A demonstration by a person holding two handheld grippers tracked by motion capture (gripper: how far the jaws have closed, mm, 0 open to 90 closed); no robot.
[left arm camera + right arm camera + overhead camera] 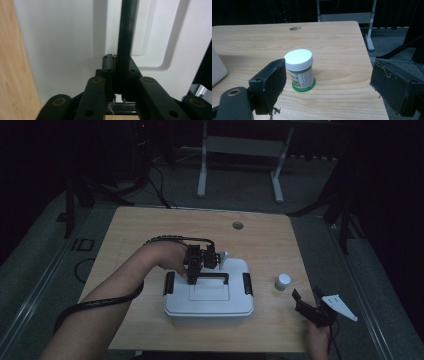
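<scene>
Left gripper [193, 279] clamps the black handle [212, 275] on the white box [208, 304] lid, mid-table, bare wood all round. Right gripper [306, 301], jaws spread and empty, sits near the table's [130, 227] right edge. Its view shows the small jar [300, 70] ahead, with a green label.

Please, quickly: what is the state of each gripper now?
Left gripper: closed on the black handle of the white box.
Right gripper: open, holding nothing; the small white-capped jar stands beyond its jaws.
</scene>
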